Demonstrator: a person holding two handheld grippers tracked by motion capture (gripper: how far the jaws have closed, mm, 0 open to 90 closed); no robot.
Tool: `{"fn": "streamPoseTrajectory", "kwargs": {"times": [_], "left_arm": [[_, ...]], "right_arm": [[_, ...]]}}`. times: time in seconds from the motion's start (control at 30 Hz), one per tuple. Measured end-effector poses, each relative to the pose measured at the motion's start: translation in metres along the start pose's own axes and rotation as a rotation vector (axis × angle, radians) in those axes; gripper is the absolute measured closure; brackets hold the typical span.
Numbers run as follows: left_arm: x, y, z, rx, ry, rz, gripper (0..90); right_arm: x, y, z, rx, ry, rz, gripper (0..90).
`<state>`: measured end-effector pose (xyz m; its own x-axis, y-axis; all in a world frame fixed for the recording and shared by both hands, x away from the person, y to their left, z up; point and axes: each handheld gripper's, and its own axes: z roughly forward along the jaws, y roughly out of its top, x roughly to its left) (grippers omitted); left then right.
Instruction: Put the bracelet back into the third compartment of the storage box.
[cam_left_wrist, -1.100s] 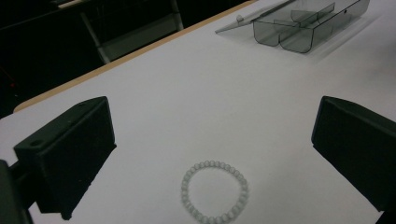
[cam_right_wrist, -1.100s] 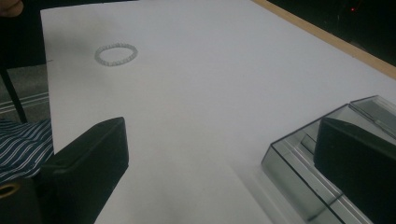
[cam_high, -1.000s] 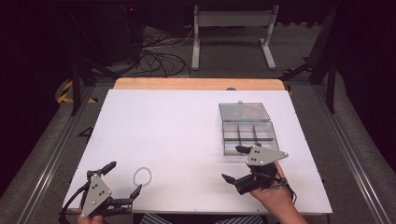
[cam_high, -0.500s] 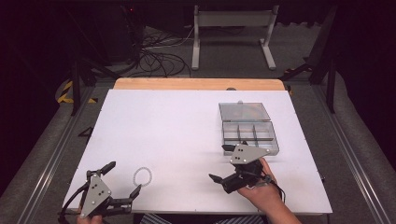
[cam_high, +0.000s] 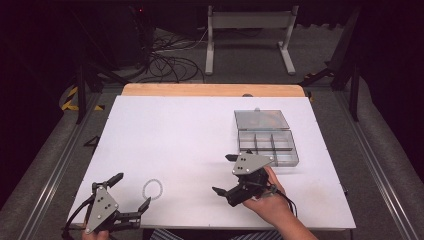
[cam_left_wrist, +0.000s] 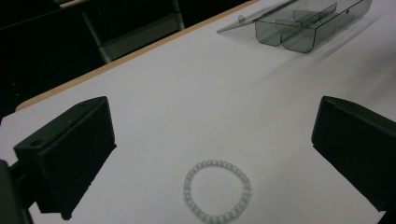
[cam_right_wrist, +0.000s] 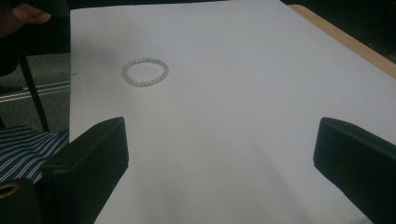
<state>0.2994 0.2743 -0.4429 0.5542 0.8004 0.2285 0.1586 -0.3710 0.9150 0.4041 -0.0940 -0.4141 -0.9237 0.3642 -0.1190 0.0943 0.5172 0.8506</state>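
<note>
bead bracelet (cam_high: 152, 189) on white table (cam_high: 190, 130), two hand-held grippers, both wide open and empty.
left gripper (cam_high: 131, 195) sits at the table's 7 o'clock corner, jaws spread, holding nothing, the bracelet lying flat just beside its tips at about 1 o'clock from it. right gripper (cam_high: 224, 174) sits near the 5 o'clock edge, jaws spread, holding nothing, well apart from the bracelet. clear compartment box (cam_high: 267, 145), lid open, lies at the table's 2 o'clock.
</note>
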Motion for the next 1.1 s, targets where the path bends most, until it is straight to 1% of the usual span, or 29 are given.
{"fn": "streamPoseTrajectory", "kwargs": {"times": [0.03,0.23,0.27,0.33,0.37,0.43,0.5,0.57,0.67,0.8,0.87,0.9,1.0,1.03,1.07,1.1], "left_arm": [[-0.001,0.000,0.000,0.001,-0.002,-0.007,0.3],[0.000,0.000,0.000,0.001,-0.002,-0.011,0.3],[0.000,0.000,0.000,0.001,-0.001,-0.011,0.3],[0.000,0.000,0.000,0.001,-0.003,-0.012,0.3],[0.000,0.000,0.001,0.001,-0.003,-0.012,0.3],[0.000,0.000,0.000,0.002,-0.003,-0.009,0.3],[0.000,0.000,0.000,0.002,-0.002,-0.010,0.3],[0.000,0.000,0.000,0.004,-0.002,-0.002,0.3],[0.001,0.000,0.000,0.003,0.000,0.000,0.3],[0.001,0.000,0.000,0.001,-0.001,-0.002,0.3],[0.001,0.000,0.000,0.002,0.000,-0.001,0.3],[0.001,0.000,0.000,0.001,0.000,-0.001,0.3],[0.001,0.000,0.000,0.001,-0.001,-0.003,0.3],[0.001,0.000,0.000,0.002,0.000,-0.002,0.3],[0.002,-0.001,0.000,0.002,0.000,-0.002,0.3],[0.002,0.000,0.000,0.001,0.003,0.000,0.3]], "right_arm": [[0.000,0.000,0.000,0.000,0.000,0.000,3.9],[0.001,0.003,0.004,0.000,0.014,-0.001,4.7],[0.001,0.004,0.005,0.005,0.027,0.023,7.3],[0.001,0.004,0.006,0.000,0.031,0.032,8.0],[0.001,0.004,0.007,-0.007,0.048,0.052,9.8],[0.001,0.005,0.008,-0.020,0.066,0.070,11.3],[0.001,0.006,0.009,-0.027,0.069,0.075,12.1],[0.001,0.007,0.011,-0.036,0.076,0.087,13.8],[0.003,0.010,0.017,-0.037,0.075,0.085,17.1],[0.005,0.012,0.023,-0.025,0.072,0.074,19.2],[0.006,0.013,0.030,-0.013,0.070,0.059,21.3],[0.006,0.013,0.030,-0.013,0.070,0.059,21.3],[0.008,0.014,0.037,-0.005,0.070,0.051,23.4],[0.009,0.016,0.042,-0.001,0.074,0.048,25.1],[0.009,0.016,0.042,-0.001,0.074,0.048,25.1],[0.010,0.017,0.048,0.006,0.078,0.049,26.4]]}}
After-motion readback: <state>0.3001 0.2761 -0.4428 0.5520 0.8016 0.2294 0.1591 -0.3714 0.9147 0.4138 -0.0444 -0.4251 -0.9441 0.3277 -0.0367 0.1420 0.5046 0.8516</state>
